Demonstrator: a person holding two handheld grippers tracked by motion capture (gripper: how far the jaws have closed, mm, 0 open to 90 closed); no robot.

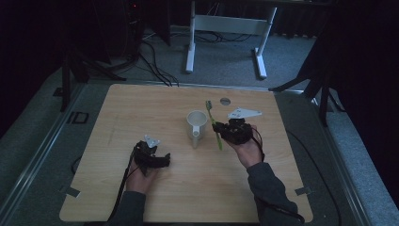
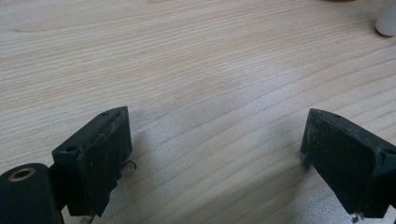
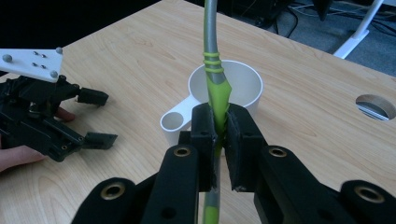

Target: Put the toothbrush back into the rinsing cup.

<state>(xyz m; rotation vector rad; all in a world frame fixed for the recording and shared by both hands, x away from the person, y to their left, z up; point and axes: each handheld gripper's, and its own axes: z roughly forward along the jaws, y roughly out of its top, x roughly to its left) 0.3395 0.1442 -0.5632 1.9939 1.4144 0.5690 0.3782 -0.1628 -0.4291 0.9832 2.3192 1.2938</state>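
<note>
My right gripper (image 1: pixel 219 130) (image 3: pixel 219 122) is shut on a green and grey toothbrush (image 1: pixel 212 121) (image 3: pixel 217 91), gripping its green middle. In the high view the toothbrush runs lengthwise just right of a white mug (image 1: pixel 196 123), bristle end toward the far side. From the right gripper view its shaft crosses in front of the mug (image 3: pixel 247 81), whose handle (image 3: pixel 173 122) points toward me. My left gripper (image 1: pixel 164 159) (image 2: pixel 219 154) (image 3: pixel 100 117) rests low on the table near the front left, jaws wide open with bare wood between them.
The wooden table (image 1: pixel 141 108) has a round cable hole (image 1: pixel 225 100) (image 3: pixel 376 106) near its far edge. A white desk frame (image 1: pixel 226 23) and cables (image 1: pixel 157 68) stand on the carpet beyond. The mug's white handle tip (image 2: pixel 387 21) shows in the left gripper view.
</note>
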